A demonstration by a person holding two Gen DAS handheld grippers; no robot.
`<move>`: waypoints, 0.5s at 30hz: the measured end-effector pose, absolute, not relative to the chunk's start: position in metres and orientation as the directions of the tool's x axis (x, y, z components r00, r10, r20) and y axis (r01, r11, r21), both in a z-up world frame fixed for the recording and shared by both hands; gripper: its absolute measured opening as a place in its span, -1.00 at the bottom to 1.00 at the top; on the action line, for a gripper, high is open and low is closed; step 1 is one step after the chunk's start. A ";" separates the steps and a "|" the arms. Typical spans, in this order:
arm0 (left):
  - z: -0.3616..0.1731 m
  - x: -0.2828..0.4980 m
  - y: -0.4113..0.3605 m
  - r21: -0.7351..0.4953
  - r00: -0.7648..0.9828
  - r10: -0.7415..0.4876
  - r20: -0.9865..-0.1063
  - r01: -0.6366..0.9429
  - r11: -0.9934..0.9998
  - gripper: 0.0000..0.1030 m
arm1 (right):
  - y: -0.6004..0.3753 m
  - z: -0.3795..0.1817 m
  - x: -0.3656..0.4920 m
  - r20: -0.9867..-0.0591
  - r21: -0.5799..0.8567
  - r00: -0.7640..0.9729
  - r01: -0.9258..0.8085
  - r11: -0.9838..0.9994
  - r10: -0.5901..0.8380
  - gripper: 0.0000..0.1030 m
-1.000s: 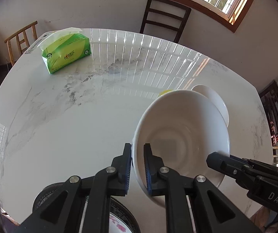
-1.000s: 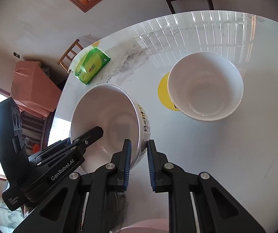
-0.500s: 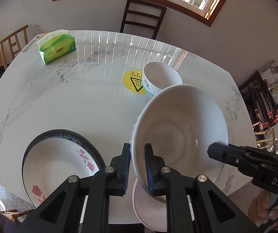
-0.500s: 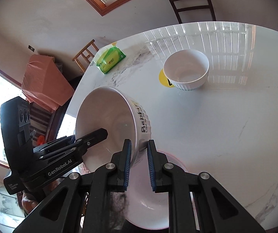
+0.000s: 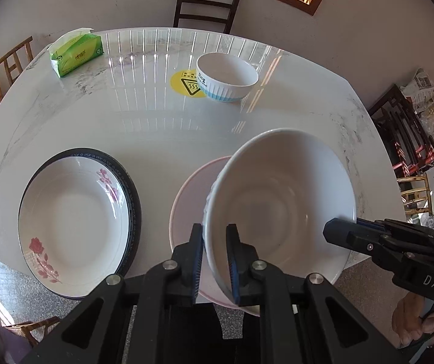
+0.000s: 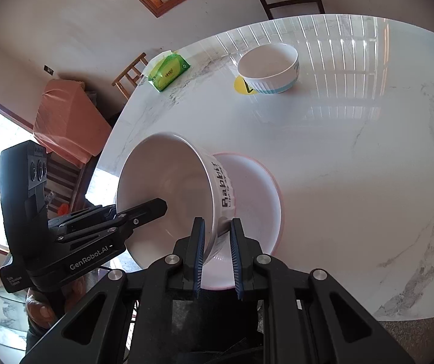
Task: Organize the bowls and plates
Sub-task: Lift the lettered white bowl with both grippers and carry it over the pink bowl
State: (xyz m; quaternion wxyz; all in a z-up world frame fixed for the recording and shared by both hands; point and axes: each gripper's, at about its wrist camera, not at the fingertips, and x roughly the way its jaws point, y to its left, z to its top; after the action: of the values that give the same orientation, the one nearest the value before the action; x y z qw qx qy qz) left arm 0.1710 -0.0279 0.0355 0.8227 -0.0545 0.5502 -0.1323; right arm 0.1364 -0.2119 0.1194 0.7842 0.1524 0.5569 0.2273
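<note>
**Big white bowl carried back over the pink plate**

Gripped at two sides of its rim: big white bowl [image 5: 277, 209], left gripper [image 5: 214, 251] pinching the near-left wall, right gripper [image 6: 217, 248] pinching the opposite wall beside the "Rabbit" lettering. Both sets of jaws narrow, pads pressed inside and outside the rim. Held tilted and clear of the table, directly above the pink-rimmed plate [image 5: 186, 200], which sits at the near edge of the marble table [image 5: 156, 127].

A second ago, bowl close to the small ribbed bowl and the yellow sticker; now drawn well back from both, with the pink-rimmed plate under it. Likely meaning: transport nearly done, lowering onto that plate next.

Left of the pink-rimmed plate: flowered plate [image 5: 74, 221] stacked on a dark-rimmed one. Farther off: small ribbed bowl [image 5: 227, 77] with blue base, touching the yellow sticker [image 5: 186, 84]. Beyond, toward the far-left corner: green tissue pack [image 5: 76, 51]. Past the table: dark wooden chair [image 5: 206, 7].
</note>
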 end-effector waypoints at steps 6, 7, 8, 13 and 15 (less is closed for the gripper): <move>0.024 0.165 -0.035 -0.222 0.340 -0.266 -0.902 0.163 0.961 -0.70 | -0.215 0.112 0.131 -0.813 0.483 0.272 -0.177 0.857 0.515 -0.69; 0.023 0.165 -0.036 -0.217 0.339 -0.262 -0.904 0.166 0.962 -0.70 | -0.216 0.112 0.129 -0.814 0.482 0.272 -0.176 0.858 0.514 -0.69; 0.021 0.165 -0.037 -0.212 0.339 -0.258 -0.905 0.168 0.963 -0.70 | -0.216 0.111 0.129 -0.815 0.482 0.271 -0.175 0.858 0.513 -0.69; 0.011 0.167 -0.039 -0.206 0.325 -0.252 -0.911 0.169 0.964 -0.70 | -0.218 0.105 0.130 -0.818 0.482 0.267 -0.166 0.860 0.510 -0.69; 0.007 0.167 -0.040 -0.203 0.323 -0.249 -0.913 0.170 0.964 -0.70 | -0.218 0.103 0.131 -0.819 0.482 0.265 -0.161 0.861 0.508 -0.69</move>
State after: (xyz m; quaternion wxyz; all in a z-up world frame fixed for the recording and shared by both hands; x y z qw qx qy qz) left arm 0.1672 -0.0402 0.0070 0.8124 -0.0348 0.5676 -0.1289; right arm 0.1308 -0.2177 0.1032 0.7805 0.1531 0.5669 0.2145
